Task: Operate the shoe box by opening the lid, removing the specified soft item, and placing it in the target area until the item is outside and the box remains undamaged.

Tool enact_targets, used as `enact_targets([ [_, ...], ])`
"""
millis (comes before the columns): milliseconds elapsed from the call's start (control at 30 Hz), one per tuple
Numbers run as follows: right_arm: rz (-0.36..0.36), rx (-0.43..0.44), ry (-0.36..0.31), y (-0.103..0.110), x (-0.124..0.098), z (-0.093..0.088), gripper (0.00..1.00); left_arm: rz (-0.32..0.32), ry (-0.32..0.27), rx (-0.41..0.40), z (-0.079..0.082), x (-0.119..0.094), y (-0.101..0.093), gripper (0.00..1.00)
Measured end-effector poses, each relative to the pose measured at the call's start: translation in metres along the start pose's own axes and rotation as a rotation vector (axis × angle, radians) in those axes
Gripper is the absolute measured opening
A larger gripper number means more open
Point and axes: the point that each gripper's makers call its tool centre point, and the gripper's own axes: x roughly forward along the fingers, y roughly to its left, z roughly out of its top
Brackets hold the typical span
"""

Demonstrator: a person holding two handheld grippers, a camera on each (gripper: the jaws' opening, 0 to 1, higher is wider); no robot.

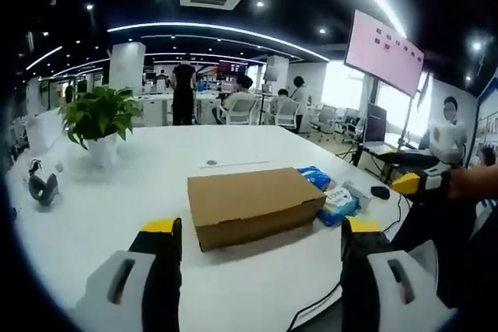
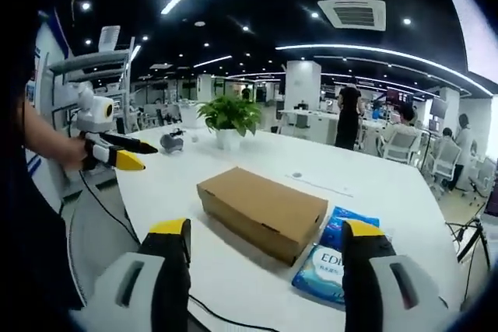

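White table (image 1: pixel 140 192) in an open office carries the closed shoe box (image 1: pixel 253 204) at centre, blue packets (image 2: pixel 334 258) touching its right side. Left gripper (image 1: pixel 261 250) and right gripper (image 2: pixel 264 250) hang wide open, empty, near the box.

Left gripper (image 1: pixel 261 250): black jaws, yellow tips, pale grey slotted side housings
Right gripper (image 2: pixel 264 250): black jaws, yellow tips, pale grey slotted housings
Cable (image 2: pixel 105 207): thin, black, trailing below the left gripper
Clothing (image 2: pixel 31 262): dark garment
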Motion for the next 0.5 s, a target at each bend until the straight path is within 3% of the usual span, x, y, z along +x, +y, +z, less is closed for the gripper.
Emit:
enact_targets([
  [133,-0.020,0.009,-0.017,0.009,-0.017,0.010,0.81,-0.032,-0.043,-0.042,0.023,-0.014,-0.006,0.85],
  [167,-0.026,0.033,-0.027,0.012,-0.022,0.015,0.81,-0.057,-0.040,-0.009,0.026,-0.018,-0.009,0.85],
  [233,-0.037,0.074,-0.048,0.015,-0.029,0.024,0.81,-0.019,-0.034,0.105,0.030,-0.027,-0.004,0.86],
  [300,-0.052,0.093,-0.069,0.015,-0.034,0.035,0.81,-0.016,-0.081,0.200,0.038,-0.033,-0.004,0.85],
  [400,-0.071,0.093,-0.105,0.015,-0.041,0.060,0.84,-0.040,-0.076,0.100,0.041,-0.049,-0.007,0.85],
  [433,-0.075,0.080,-0.105,0.017,-0.044,0.067,0.85,-0.051,-0.104,0.069,0.047,-0.055,-0.009,0.85],
  [500,-0.089,0.033,-0.104,0.021,-0.050,0.078,0.88,-0.065,-0.104,0.071,0.048,-0.063,-0.010,0.87],
])
